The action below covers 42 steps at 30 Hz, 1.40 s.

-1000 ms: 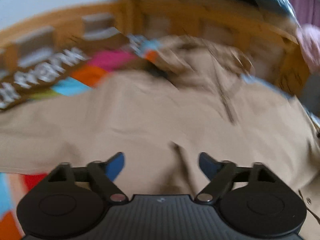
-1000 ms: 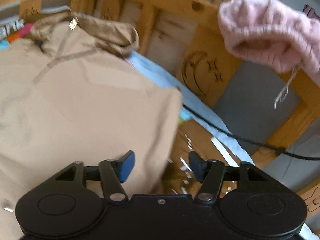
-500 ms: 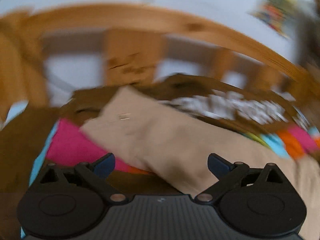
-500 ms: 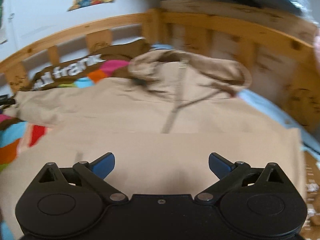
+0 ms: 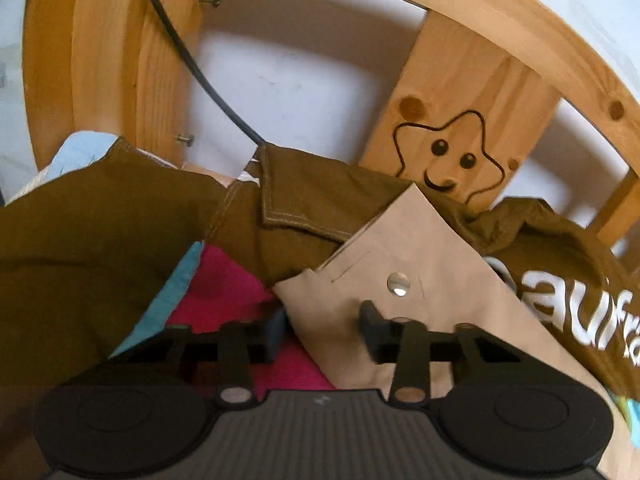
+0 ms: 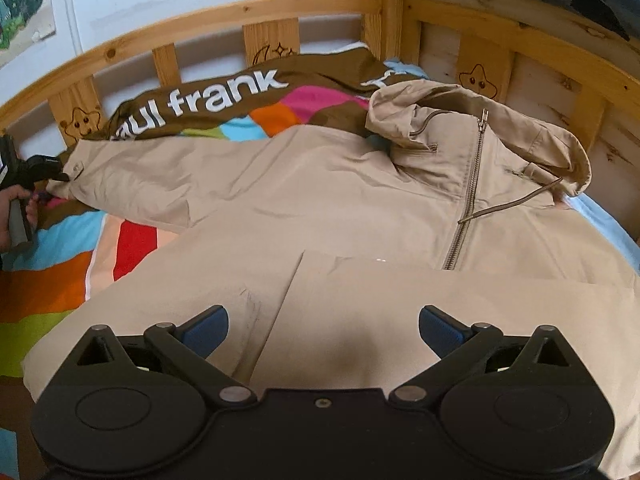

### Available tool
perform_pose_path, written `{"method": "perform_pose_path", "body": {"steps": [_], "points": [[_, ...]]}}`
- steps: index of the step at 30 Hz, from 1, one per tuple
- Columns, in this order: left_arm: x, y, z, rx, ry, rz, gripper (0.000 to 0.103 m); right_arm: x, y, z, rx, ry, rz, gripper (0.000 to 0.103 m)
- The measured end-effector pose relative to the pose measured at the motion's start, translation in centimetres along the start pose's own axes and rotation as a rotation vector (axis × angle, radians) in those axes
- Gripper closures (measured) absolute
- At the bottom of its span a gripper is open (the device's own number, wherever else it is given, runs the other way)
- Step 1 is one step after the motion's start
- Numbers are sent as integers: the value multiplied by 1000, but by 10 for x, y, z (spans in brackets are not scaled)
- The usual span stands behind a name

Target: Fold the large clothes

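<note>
beige jacket [image 6: 320,200] lies spread on the colourful bedspread [image 6: 132,248]. the left gripper [image 5: 324,326] sits at the sleeve cuff [image 5: 400,272], jaws apart around its edge. the right gripper [image 6: 323,330] hovers over the folded sleeve, jaws wide apart.

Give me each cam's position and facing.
Left wrist: on the left hand-held gripper, low at the sleeve cuff, facing the star-carved bed rail; only its fingers show.
Right wrist: on the right hand-held gripper, above the jacket, facing the headboard; its fingers and the person's left hand show.
Shared: cuff, bedspread.
</note>
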<state>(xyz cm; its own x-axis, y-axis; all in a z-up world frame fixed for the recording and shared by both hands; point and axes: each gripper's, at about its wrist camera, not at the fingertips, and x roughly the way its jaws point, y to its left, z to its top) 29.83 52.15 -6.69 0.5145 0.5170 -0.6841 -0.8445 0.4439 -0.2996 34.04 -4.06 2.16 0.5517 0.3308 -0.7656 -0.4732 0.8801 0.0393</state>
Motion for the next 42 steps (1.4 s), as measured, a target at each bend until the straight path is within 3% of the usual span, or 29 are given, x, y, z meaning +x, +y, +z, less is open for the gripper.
{"method": "perform_pose_path", "body": {"steps": [4, 10, 13, 18, 21, 24, 29, 33, 36, 42], "points": [[-12, -7, -1, 30, -81, -2, 92, -15, 6, 15, -32, 10, -46, 2], [-35, 1, -4, 36, -160, -46, 95, -20, 11, 33, -117, -18, -30, 1], [-44, -1, -1, 69, -174, -74, 96, -24, 7, 35, -83, -58, -13, 1], [-82, -13, 4, 115, -253, -130, 98, -30, -4, 18, -77, -106, -22, 1], [-115, -29, 5, 121, -282, -205, 98, -33, -16, 7, -34, -74, -3, 1], [-154, -59, 6, 184, -343, -323, 98, -44, -26, -2, -61, -105, -2, 1], [-238, -121, -6, 257, -393, -586, 98, -73, -56, -15, -13, -166, 13, 1], [-302, -185, -46, 404, -369, -788, 98, -97, -87, -31, 26, -229, 24, 1], [-334, -233, -99, 548, -304, -933, 98, -107, -115, -47, 94, -274, 22, 1], [-358, -295, -235, 797, -66, -1114, 98, -112, -168, -87, 286, -280, -13, 1]]}}
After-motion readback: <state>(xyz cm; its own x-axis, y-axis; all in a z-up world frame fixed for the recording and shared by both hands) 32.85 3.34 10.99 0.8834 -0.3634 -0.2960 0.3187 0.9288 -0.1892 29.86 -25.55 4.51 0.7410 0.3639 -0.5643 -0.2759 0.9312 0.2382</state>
